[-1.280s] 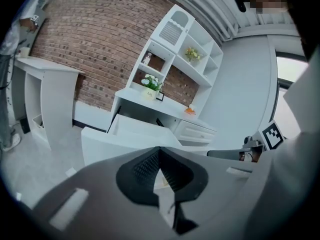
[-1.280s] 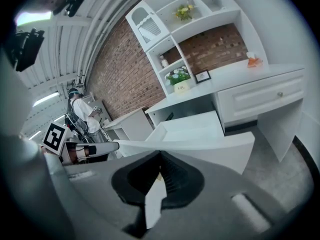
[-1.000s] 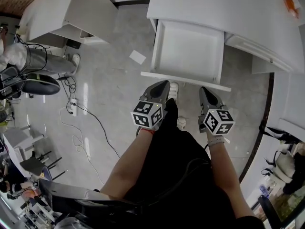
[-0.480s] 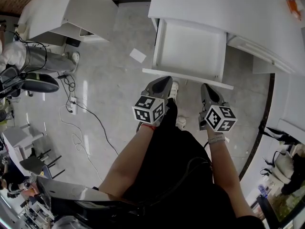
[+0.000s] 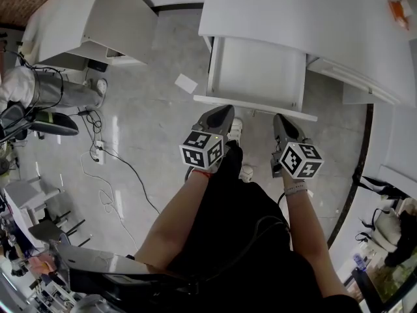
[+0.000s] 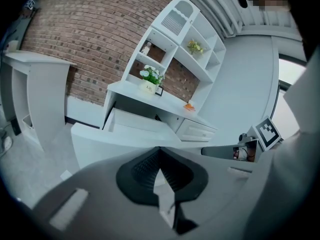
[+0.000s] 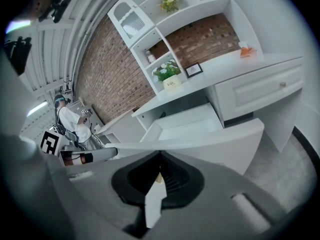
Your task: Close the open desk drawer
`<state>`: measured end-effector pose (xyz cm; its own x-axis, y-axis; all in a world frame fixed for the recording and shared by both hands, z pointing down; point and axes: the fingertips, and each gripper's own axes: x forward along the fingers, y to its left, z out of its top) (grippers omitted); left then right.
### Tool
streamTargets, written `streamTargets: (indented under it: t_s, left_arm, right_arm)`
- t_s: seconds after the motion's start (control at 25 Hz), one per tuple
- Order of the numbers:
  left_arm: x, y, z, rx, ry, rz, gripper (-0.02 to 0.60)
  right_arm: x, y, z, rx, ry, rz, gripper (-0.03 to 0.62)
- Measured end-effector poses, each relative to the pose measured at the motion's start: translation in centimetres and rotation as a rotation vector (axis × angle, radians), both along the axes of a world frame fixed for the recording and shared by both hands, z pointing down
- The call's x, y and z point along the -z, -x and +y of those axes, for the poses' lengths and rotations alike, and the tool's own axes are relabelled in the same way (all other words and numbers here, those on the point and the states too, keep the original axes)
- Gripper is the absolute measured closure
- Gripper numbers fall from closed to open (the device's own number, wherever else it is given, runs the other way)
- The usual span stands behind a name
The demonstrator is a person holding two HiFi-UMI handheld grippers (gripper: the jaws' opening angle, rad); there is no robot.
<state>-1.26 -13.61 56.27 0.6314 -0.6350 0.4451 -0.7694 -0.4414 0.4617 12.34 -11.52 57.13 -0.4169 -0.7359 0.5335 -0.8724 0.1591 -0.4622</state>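
The white desk drawer [image 5: 257, 70] stands pulled out from under the desk top [image 5: 306, 18], with nothing showing inside it. Its front panel [image 5: 260, 107] faces me. My left gripper [image 5: 226, 110] is shut and empty, its tips right at the panel's left half. My right gripper [image 5: 280, 118] is also shut and empty, at the panel's right half. In the left gripper view the shut left gripper [image 6: 159, 149] points at the drawer panel [image 6: 100, 146]. In the right gripper view the shut right gripper [image 7: 160, 155] lies just below the panel's top edge [image 7: 200, 143].
A shut drawer [image 5: 355, 70] sits to the right of the open one. A paper scrap [image 5: 186, 83] and cables [image 5: 107, 158] lie on the floor at left. Another white desk [image 5: 98, 18] stands far left, with a seated person [image 5: 45, 90] beside it. My shoes [image 5: 237, 128] are below the drawer.
Both grippers have edged forward to the drawer's front panel. Less of the drawer now shows out from under the desk top.
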Motion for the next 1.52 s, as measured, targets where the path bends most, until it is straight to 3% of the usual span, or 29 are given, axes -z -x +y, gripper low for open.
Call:
streamTargets:
  t_s: [0.48,0.84,1.12,1.52]
  left_arm:
    - [0.1,-0.9,-3.8,-0.044,0.017,-0.009,0.581]
    - [0.1,-1.2,-6.2,-0.068,0.047,0.027,0.581]
    - [0.0,-1.6,-7.8,-0.126,0.046,0.027,0.581]
    - [0.0,-2.0,-9.6,-0.140,0.038,0.026,0.581]
  right_arm:
    - [0.1,-0.9,-3.9,-0.044,0.016,-0.017,0.591]
    - [0.1,-1.2,-6.3,-0.080,0.037,-0.027,0.591]
    - [0.1,-1.7,-8.0,-0.121,0.043,-0.030,0.591]
    - [0.2,-2.1,-9.9,-0.167,0.041,-0.057,0.591]
